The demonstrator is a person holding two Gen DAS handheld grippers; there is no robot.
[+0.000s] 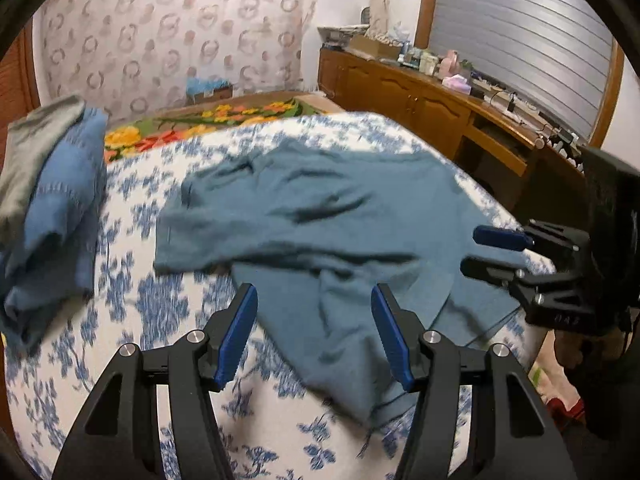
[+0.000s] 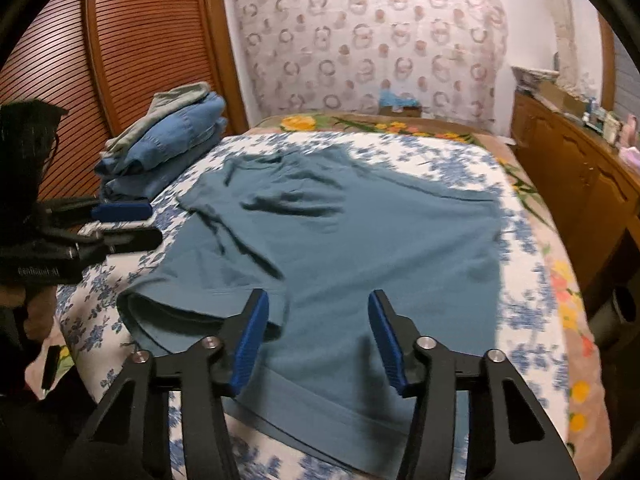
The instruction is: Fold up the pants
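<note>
Pants (image 2: 340, 240) of soft teal knit lie rumpled; both claws (image 1: 314, 336) (image 2: 316, 340) gape empty.

A bedroom in a lived-in home. Bed (image 2: 532, 240) spread with a blue-and-white floral cover over a bright flowered blanket (image 2: 312, 122); folded clothes stacked (image 2: 168, 140) at its edge. Slatted wooden wardrobe doors (image 2: 120, 40) alongside, a patterned cloth (image 2: 360, 40) hung on the far wall, a long wooden cabinet (image 1: 420, 100) cluttered with bottles and boxes, a shuttered window (image 1: 520, 40).
</note>
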